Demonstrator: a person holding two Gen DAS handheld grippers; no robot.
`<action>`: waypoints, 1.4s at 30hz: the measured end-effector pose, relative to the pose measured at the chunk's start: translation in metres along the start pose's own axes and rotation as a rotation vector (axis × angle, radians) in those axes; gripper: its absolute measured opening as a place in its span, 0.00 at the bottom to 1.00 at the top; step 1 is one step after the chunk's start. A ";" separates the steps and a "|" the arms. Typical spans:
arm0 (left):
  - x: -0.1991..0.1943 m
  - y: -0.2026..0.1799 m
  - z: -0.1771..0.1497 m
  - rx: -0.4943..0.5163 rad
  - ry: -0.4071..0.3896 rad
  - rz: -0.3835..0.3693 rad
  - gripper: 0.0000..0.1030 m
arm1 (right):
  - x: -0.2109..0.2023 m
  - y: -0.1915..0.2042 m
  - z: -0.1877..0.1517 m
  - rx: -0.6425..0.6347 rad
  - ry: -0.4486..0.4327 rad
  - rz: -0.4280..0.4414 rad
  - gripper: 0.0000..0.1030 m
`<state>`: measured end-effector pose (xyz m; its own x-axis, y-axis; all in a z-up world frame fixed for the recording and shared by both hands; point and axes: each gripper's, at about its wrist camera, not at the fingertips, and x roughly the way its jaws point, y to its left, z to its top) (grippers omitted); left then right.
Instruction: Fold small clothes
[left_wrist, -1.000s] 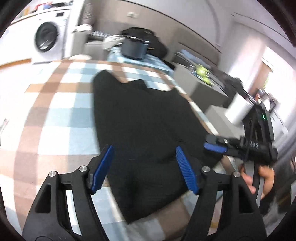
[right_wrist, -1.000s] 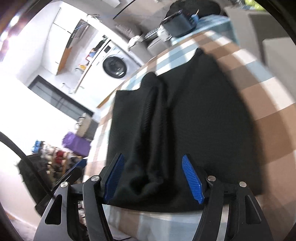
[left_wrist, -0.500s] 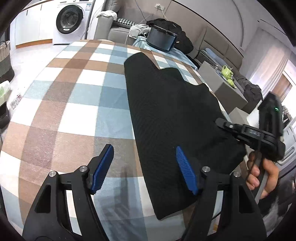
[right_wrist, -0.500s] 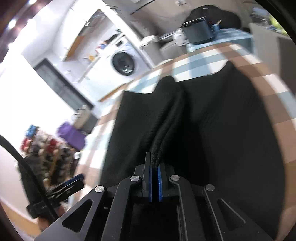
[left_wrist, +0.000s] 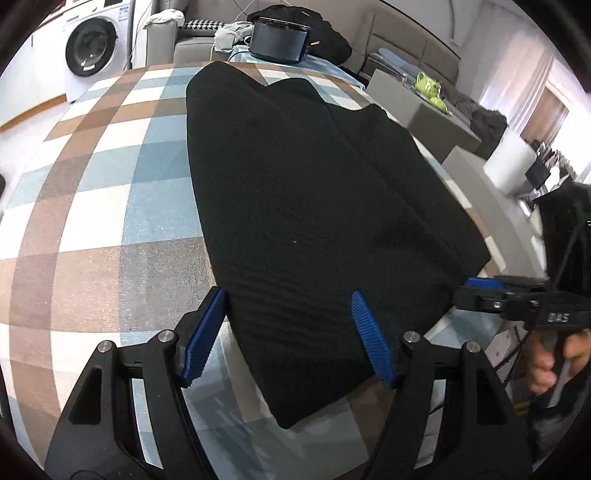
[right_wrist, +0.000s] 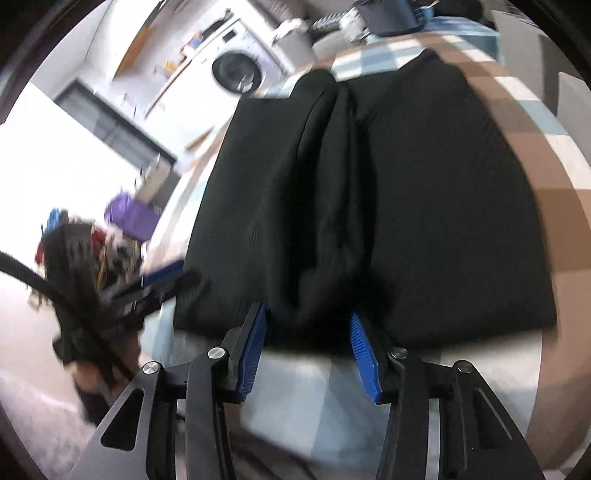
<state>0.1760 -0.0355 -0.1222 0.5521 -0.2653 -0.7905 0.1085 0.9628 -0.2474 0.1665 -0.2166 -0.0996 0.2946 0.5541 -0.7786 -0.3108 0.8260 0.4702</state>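
Observation:
A black garment (left_wrist: 314, 206) lies flat on the checked tablecloth (left_wrist: 110, 206), with a raised lengthwise fold (right_wrist: 332, 206) down its middle. My left gripper (left_wrist: 288, 299) hangs open just above the garment's near left edge, blue pads apart and nothing pinched. My right gripper (right_wrist: 308, 314) sits at the near hem. Its jaws are opening, and the bunched end of the fold lies between them without being pressed. In the left wrist view the right gripper (left_wrist: 480, 291) shows at the garment's right corner, held by a hand (left_wrist: 546, 365). The left gripper (right_wrist: 162, 277) appears blurred in the right wrist view.
A washing machine (left_wrist: 92, 48) stands at the far left. A dark pot (left_wrist: 279, 40) sits beyond the table's far end. Grey boxes (left_wrist: 424, 110) and a white roll (left_wrist: 511, 166) stand to the right. A purple object (right_wrist: 133, 218) lies on the floor.
My right gripper closed on the middle fold of the garment, then parted again, and it has shifted sideways. My left gripper sank closer to the garment's near edge.

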 end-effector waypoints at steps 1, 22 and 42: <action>0.000 0.000 -0.001 0.003 0.002 -0.002 0.66 | -0.005 0.003 -0.002 -0.020 -0.004 -0.026 0.46; -0.019 0.047 0.013 -0.160 -0.066 0.047 0.66 | 0.020 0.039 0.087 -0.084 -0.261 0.058 0.08; -0.001 0.034 0.017 -0.119 -0.033 0.019 0.66 | 0.005 0.001 0.015 -0.117 -0.072 0.091 0.27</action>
<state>0.1932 -0.0017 -0.1208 0.5802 -0.2430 -0.7774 0.0001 0.9545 -0.2983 0.1814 -0.2120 -0.0966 0.3226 0.6358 -0.7012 -0.4415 0.7564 0.4827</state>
